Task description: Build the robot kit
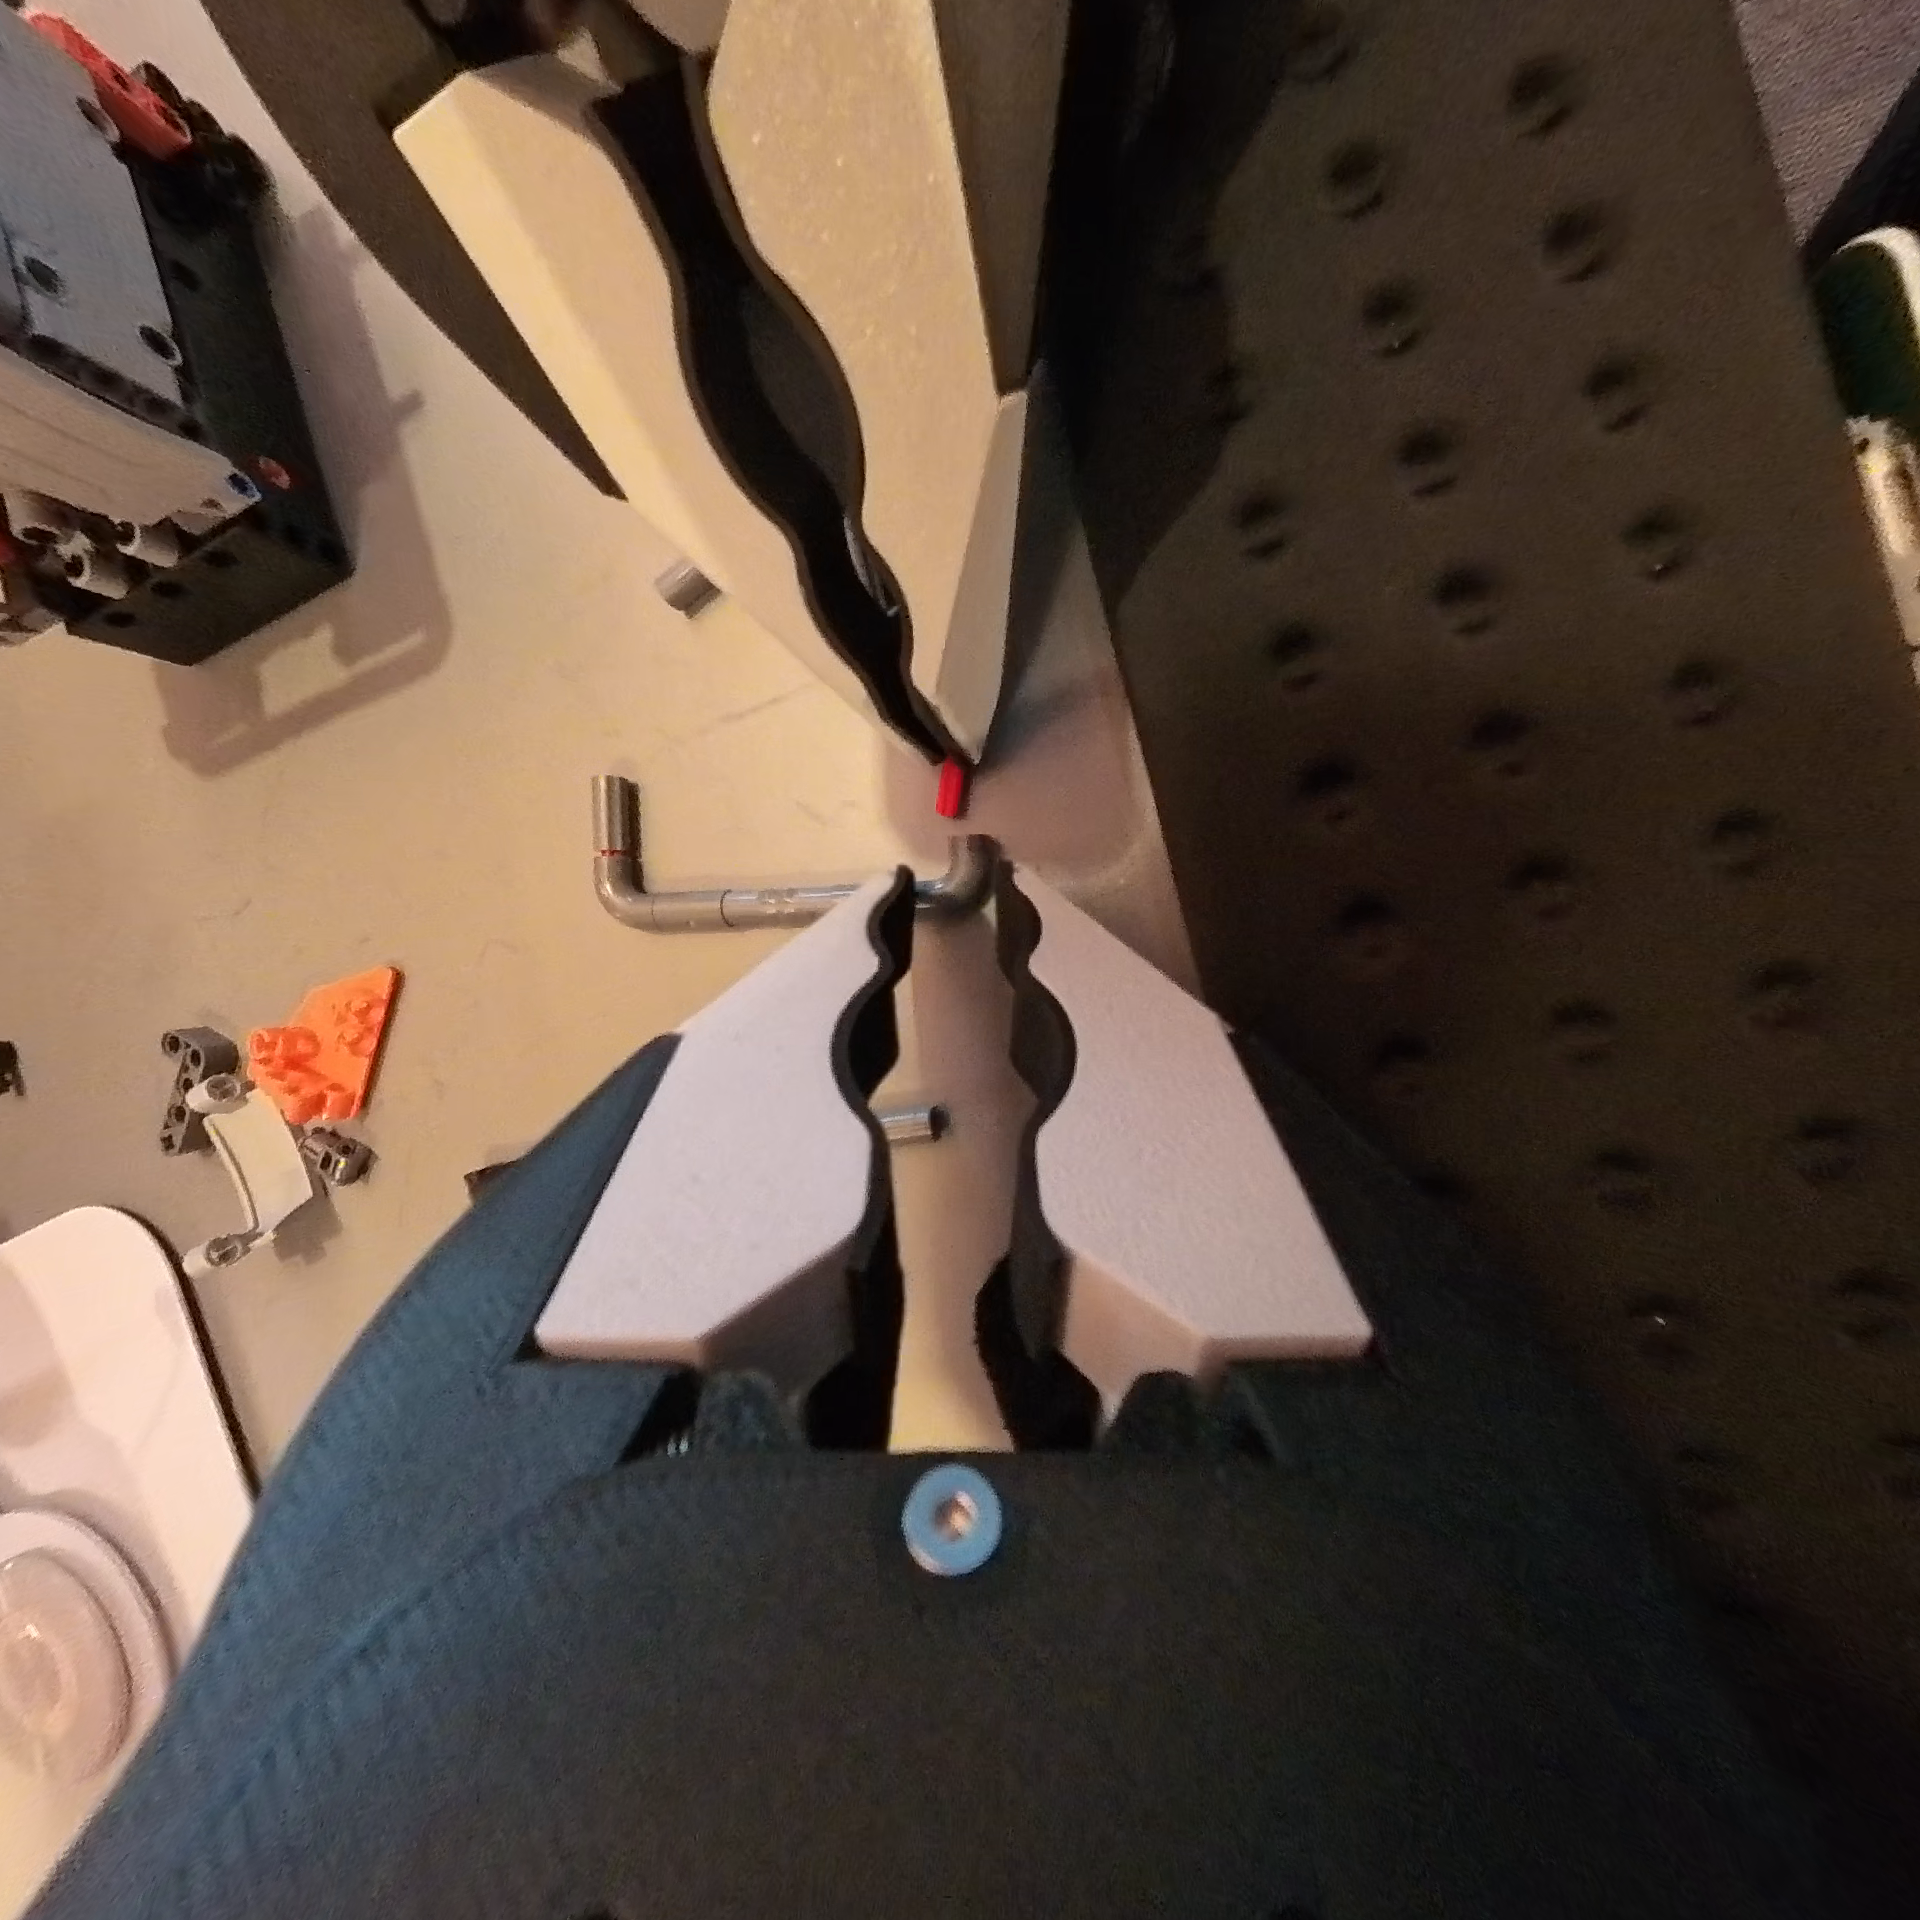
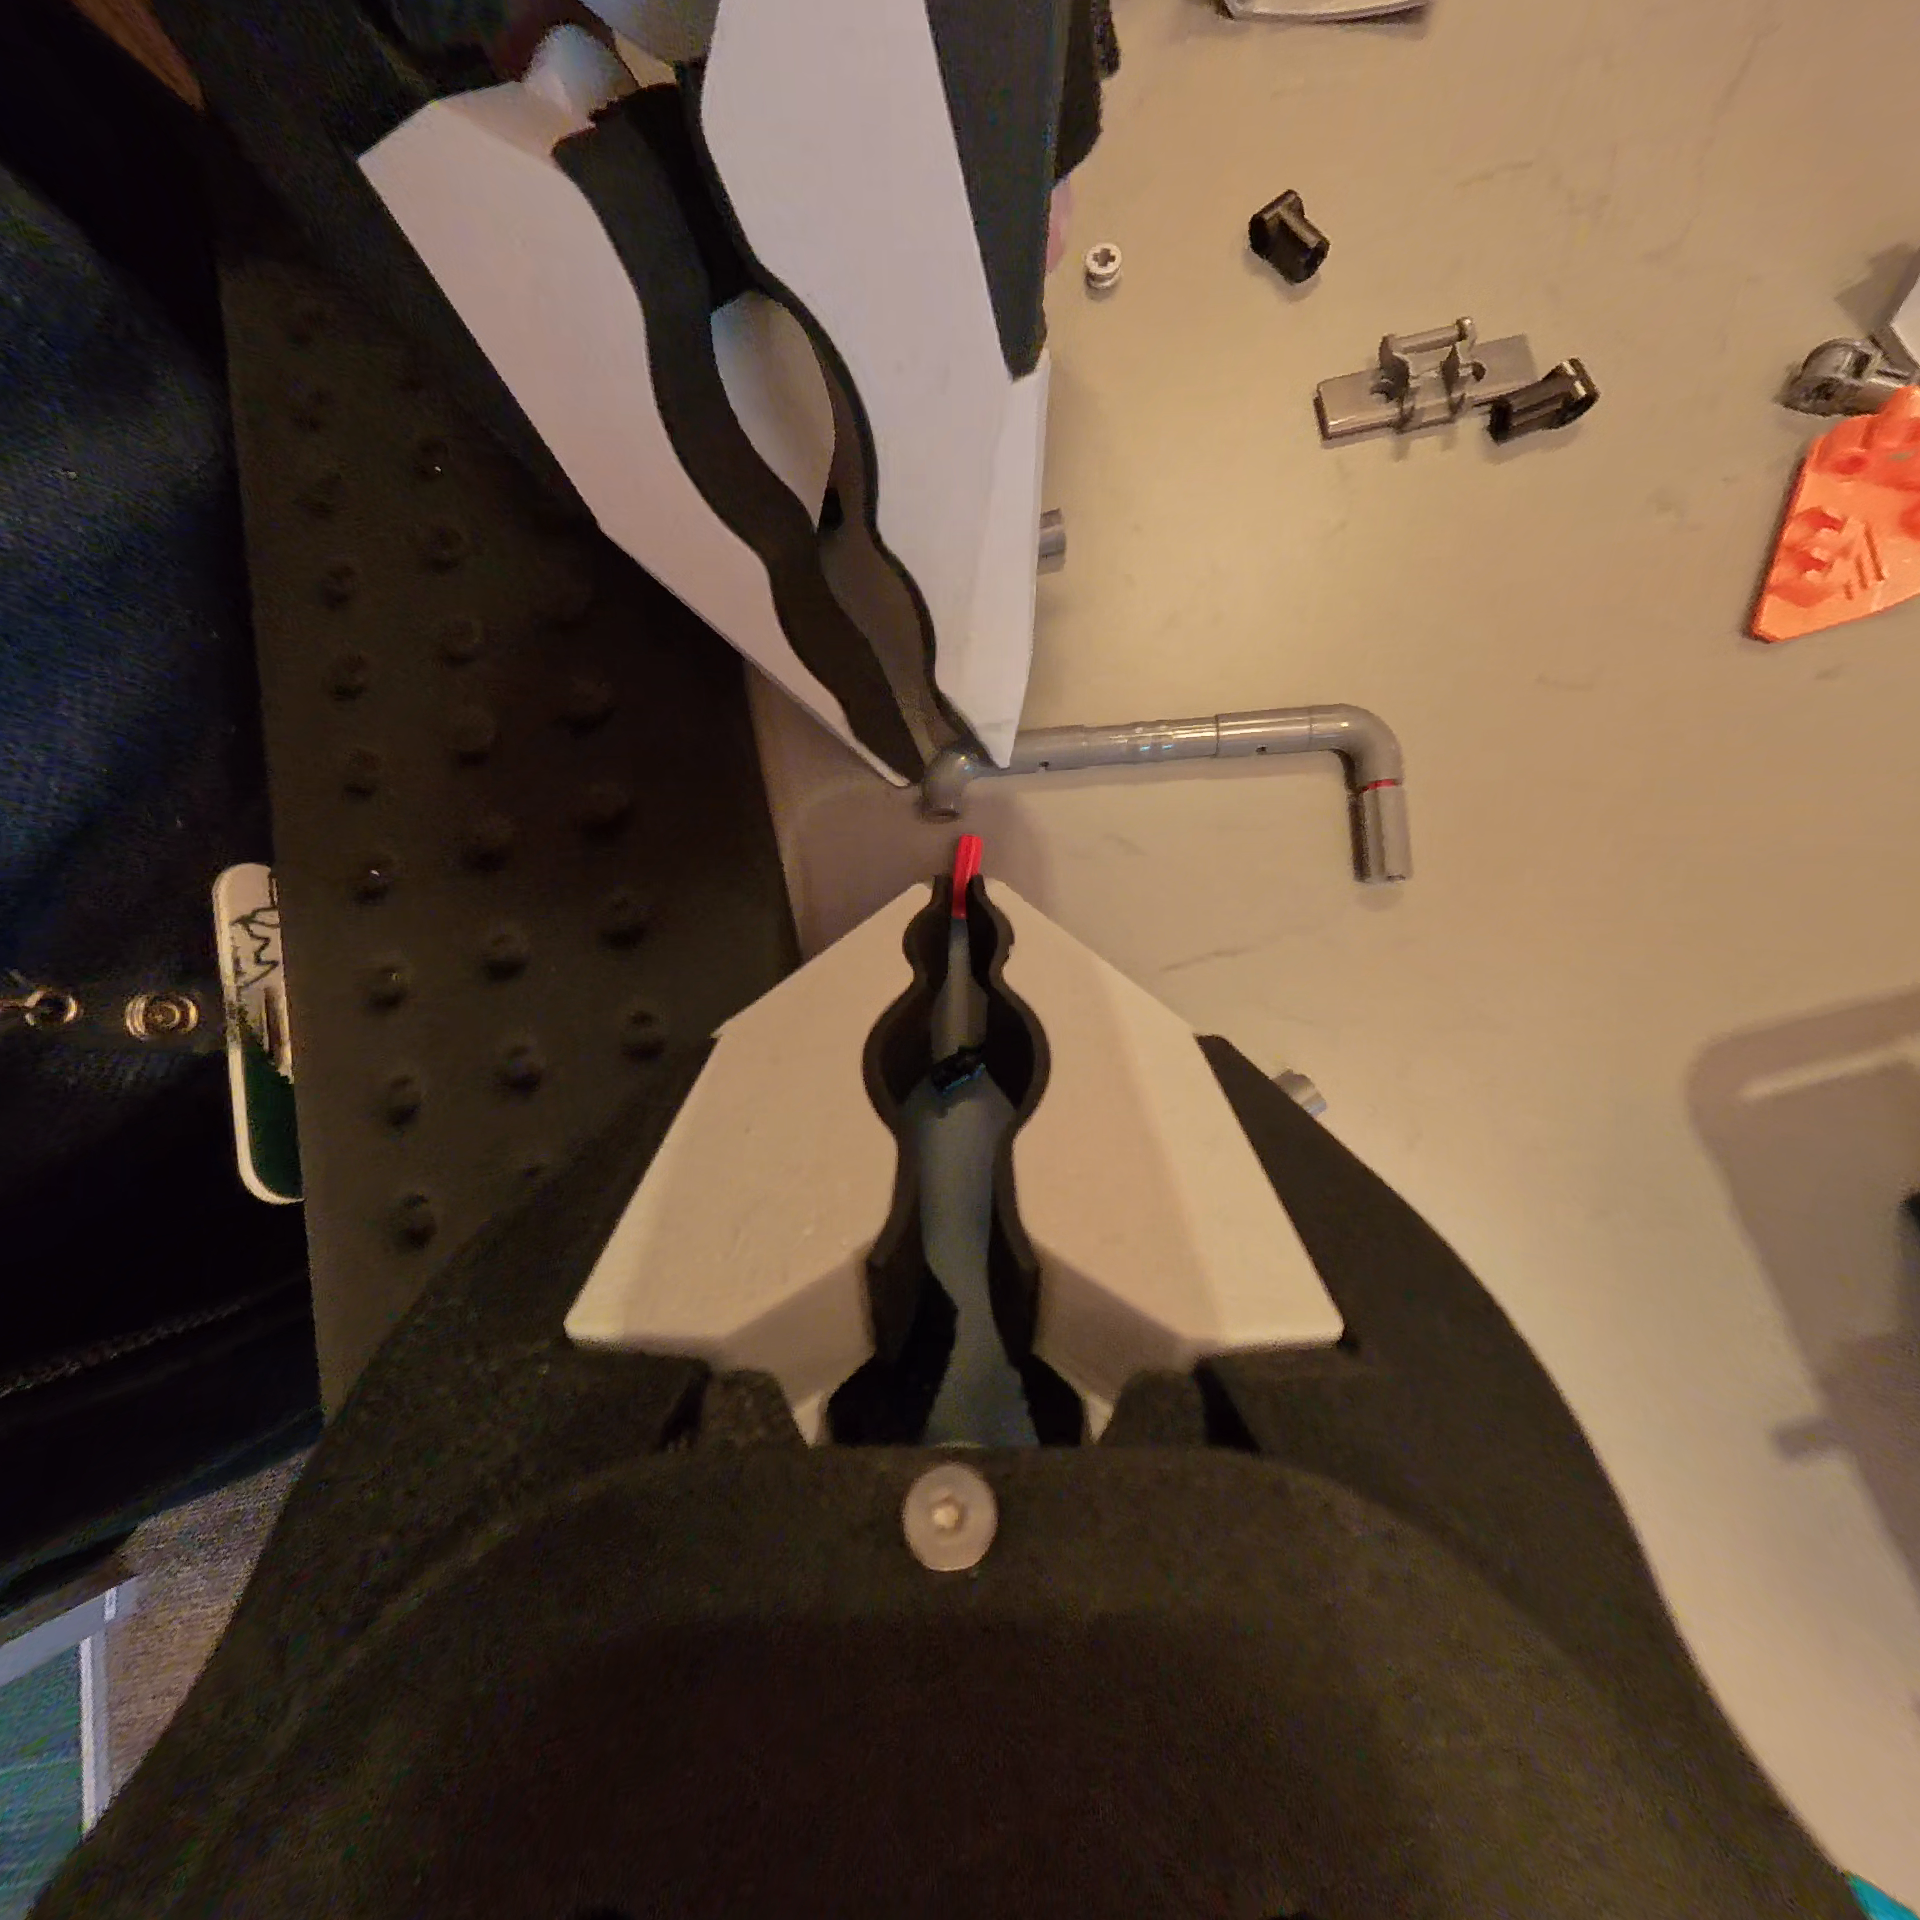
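Both grippers are meeting tip to tip over the pale table point(image 1: 312, 831) right now. The left gripper point(image 1: 951, 883) is pinching the near elbow of a grey pipe assembly point(image 1: 727, 902) between its fingertips, so its fingers are clamped on that bend while the rest of the pipe is running off to the left of the fingers and turning at a second elbow with a thin red ring. The right gripper point(image 2: 966, 899) is squeezed almost closed on a small red pin point(image 2: 968, 862), which is poking out just past its tips and pointing at the open end of the held elbow point(image 2: 948, 779), close to it but not touching. The pipe looks like smooth hard plastic, round in section; the pin is a tiny glossy stub. The fingers themselves are matte off-white wedges with wavy black rubbery liners. Off to the far left of the left fingers an orange wedge plate point(image 1: 327, 1044) and some small grey connector bits point(image 1: 260, 1132) are lying loose, and a black and grey block build point(image 1: 135, 343) is sitting further out.
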Demonstrator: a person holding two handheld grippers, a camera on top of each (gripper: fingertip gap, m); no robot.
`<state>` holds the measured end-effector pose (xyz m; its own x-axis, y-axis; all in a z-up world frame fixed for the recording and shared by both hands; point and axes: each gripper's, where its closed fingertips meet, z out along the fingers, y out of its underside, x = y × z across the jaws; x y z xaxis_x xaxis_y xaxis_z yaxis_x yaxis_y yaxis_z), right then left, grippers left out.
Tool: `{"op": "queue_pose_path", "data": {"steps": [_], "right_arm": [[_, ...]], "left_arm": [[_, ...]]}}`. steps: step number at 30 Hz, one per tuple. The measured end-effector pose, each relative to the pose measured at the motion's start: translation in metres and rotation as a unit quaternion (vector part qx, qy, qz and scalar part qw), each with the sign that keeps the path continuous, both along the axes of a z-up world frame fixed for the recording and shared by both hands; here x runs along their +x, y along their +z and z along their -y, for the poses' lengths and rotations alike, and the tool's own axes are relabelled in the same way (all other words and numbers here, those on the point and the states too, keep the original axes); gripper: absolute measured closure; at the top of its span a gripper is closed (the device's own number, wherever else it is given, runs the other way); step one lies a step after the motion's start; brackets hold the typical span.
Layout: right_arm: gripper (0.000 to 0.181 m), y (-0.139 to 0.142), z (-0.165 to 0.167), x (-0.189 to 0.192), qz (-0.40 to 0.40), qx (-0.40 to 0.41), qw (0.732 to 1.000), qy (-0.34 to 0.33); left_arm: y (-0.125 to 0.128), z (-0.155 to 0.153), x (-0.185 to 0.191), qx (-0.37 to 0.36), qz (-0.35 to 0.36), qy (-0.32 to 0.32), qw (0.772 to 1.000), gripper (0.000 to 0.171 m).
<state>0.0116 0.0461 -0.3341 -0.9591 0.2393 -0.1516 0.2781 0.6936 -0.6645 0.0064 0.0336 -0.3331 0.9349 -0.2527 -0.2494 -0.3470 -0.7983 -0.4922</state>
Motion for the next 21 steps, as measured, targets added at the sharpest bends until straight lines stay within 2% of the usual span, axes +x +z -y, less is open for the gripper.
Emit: {"op": "queue_pose_path", "data": {"steps": [13,21], "right_arm": [[0.181,0.0005,0.0046,-0.0006,-0.003,-0.027,0.999,0.037],[0.181,0.0003,0.0053,0.0006,-0.025,-0.009,0.992,0.126]], "left_arm": [[-0.0013,-0.0020,0.0021,0.001,0.018,0.001,1.000,0.164],[-0.0033,-0.0034,0.0050,-0.005,0.057,-0.020,0.998,0.165]]}}
